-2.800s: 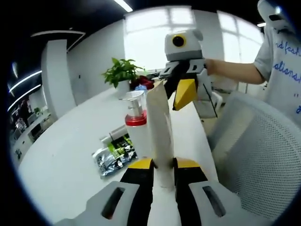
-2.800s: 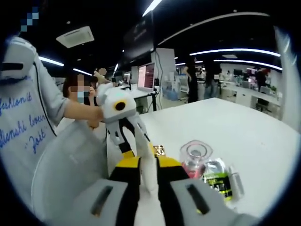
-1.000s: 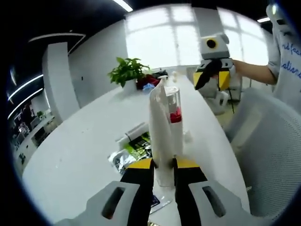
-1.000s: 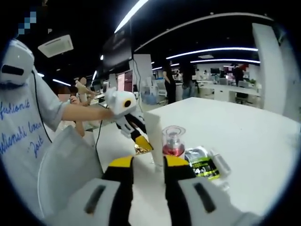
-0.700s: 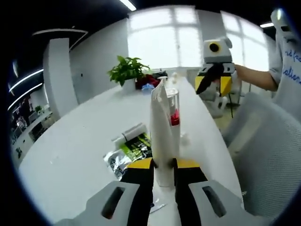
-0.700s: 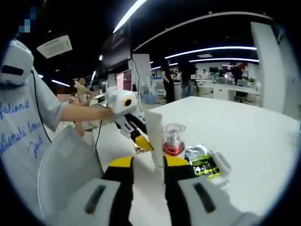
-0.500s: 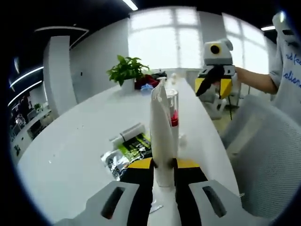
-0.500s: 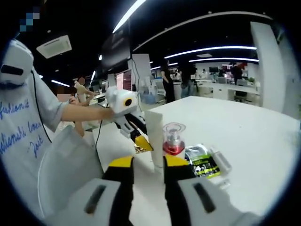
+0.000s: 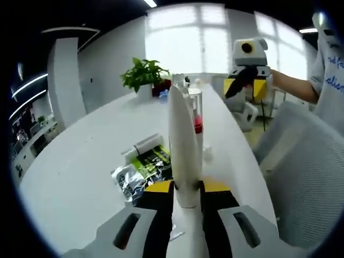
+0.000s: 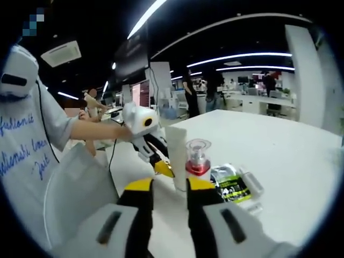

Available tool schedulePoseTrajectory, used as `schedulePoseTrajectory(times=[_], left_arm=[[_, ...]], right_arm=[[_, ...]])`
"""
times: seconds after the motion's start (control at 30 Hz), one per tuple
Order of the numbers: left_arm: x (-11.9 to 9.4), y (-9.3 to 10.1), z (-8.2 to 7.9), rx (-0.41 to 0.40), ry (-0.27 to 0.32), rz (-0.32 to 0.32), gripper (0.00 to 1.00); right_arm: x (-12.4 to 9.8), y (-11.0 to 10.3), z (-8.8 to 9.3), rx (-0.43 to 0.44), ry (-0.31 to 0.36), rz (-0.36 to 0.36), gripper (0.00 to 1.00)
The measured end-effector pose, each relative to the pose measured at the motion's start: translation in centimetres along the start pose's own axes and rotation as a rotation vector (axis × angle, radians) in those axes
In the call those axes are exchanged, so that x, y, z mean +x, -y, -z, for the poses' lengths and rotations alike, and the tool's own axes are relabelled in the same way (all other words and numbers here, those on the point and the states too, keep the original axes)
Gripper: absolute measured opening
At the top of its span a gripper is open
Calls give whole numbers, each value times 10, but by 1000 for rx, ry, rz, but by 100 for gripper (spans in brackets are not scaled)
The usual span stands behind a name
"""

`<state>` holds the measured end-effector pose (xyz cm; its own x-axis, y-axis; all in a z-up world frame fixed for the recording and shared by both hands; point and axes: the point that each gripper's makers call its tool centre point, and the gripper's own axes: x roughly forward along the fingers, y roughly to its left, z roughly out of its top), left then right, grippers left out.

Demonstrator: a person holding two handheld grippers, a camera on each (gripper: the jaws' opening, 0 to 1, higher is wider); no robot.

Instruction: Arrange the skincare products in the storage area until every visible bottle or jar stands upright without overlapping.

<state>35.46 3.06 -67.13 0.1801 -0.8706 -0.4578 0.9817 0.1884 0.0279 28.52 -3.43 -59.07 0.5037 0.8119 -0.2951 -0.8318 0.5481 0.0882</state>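
Left gripper view: left hand-held gripper (image 9: 187, 188) clamps an upright white tube (image 9: 184, 145); right hand-held gripper (image 10: 164, 185) hovers nearby, jaws apart.

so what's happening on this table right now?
A person with a gripper in each hand is sorting skincare items on a white table. The left gripper is shut on a tall white squeeze tube, held upright, cap end down between the jaws. Just behind it stands a clear pump bottle with a red collar. A green-and-black sachet and a small clear tube lie flat beside them. The right gripper is open, empty and held back from the items.
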Motion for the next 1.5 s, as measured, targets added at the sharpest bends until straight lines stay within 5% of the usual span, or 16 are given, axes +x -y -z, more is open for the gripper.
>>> schedulePoseTrajectory(times=[0.93,1.5], left_arm=[[4,0,-2,27,8,42,16],[-16,-4,-6,18,-6,-44,27]], right_arm=[[2,4,1,10,-12,17,28],[2,23,13,-14,-88,133,53]])
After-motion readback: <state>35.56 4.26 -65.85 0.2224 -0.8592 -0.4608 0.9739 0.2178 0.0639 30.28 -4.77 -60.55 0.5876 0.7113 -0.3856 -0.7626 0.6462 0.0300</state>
